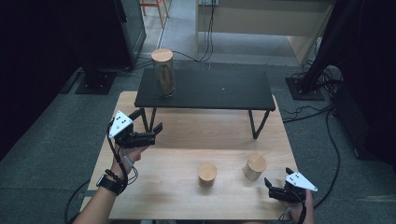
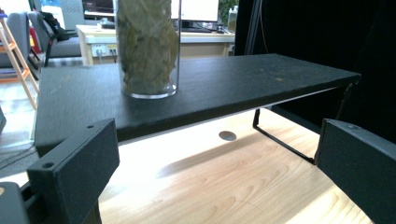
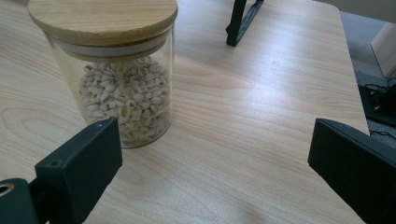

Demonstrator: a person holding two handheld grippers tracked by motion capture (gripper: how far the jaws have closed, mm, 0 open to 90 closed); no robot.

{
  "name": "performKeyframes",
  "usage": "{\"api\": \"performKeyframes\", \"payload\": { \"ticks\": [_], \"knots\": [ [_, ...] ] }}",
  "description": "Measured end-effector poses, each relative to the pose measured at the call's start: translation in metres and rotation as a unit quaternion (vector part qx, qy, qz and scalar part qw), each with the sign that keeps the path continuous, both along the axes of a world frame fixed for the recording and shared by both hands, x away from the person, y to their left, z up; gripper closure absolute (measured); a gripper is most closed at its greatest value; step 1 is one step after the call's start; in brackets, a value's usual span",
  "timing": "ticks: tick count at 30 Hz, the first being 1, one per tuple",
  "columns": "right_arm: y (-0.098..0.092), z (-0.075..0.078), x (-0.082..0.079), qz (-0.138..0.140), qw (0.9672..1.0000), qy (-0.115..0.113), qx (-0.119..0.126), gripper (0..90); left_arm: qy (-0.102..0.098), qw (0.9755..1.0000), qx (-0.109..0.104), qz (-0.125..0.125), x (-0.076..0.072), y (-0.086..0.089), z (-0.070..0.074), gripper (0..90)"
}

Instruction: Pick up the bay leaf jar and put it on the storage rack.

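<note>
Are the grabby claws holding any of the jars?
No. The left gripper and right gripper are both open and empty; the nearest jar stands untouched on the table.

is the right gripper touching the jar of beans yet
Apart. In the right gripper view, bare table shows between the open right gripper and the jar of beans.

The person's left forearm (image 1: 100,198) comes in from the bottom left of the high view, angled up and to the right, with a dark watch (image 1: 111,185) and a bead bracelet (image 1: 115,175) at the wrist. Its hand (image 1: 132,152) holds the left gripper (image 1: 152,125), whose jaws stand wide apart and empty, pointing up and right. The right hand (image 1: 299,211) sits at the lower right edge, gripping the right gripper (image 1: 275,176), which points left with jaws also spread wide and holding nothing.
</note>
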State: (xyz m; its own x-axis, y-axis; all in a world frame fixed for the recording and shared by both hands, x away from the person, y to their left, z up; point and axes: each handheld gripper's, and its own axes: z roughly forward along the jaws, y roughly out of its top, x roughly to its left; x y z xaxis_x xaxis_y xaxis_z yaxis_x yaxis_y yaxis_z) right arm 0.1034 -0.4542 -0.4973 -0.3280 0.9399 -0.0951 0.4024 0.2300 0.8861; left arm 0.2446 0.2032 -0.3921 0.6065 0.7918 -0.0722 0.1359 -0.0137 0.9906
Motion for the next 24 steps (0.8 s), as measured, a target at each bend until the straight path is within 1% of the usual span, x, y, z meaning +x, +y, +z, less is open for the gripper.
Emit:
{"api": "performKeyframes", "payload": {
  "ticks": [5, 7, 9, 11, 12, 18, 20, 24],
  "knots": [
    [0.000, 0.000, 0.000, -0.002, 1.0000, 0.001, 0.001, 2.8, 0.010, 0.9999, -0.002, 0.002, -0.005, 0.005, -0.017, 0.0],
    [0.001, 0.000, 0.000, -0.001, 1.0000, 0.002, -0.001, 2.8, 0.013, 0.9999, 0.003, 0.003, -0.007, 0.005, -0.024, 0.0],
    [0.001, 0.000, 0.000, -0.001, 1.0000, 0.002, -0.001, 2.8, 0.013, 0.9998, 0.012, 0.007, -0.009, 0.003, -0.032, 0.0],
    [0.000, 0.000, 0.000, -0.001, 1.0000, 0.001, 0.000, 2.8, 0.016, 0.9998, 0.014, 0.006, -0.010, 0.003, -0.038, 0.0],
    [0.001, 0.000, 0.000, -0.002, 1.0000, 0.002, -0.001, 2.8, 0.019, 0.9998, 0.011, 0.005, -0.012, 0.003, -0.043, 0.0],
    [0.001, 0.001, 0.000, -0.003, 1.0000, 0.002, -0.002, 2.8, 0.019, 0.9998, 0.009, 0.005, -0.013, 0.004, -0.050, 0.0],
    [0.002, 0.001, 0.000, -0.003, 1.0000, 0.002, -0.003, 2.8, 0.018, 0.9998, 0.012, 0.004, -0.014, 0.004, -0.053, 0.0],
    [0.002, 0.001, 0.001, -0.003, 1.0000, 0.002, -0.003, 2.8, 0.019, 0.9998, 0.011, 0.000, -0.015, 0.006, -0.060, 0.0]
  ]
}}
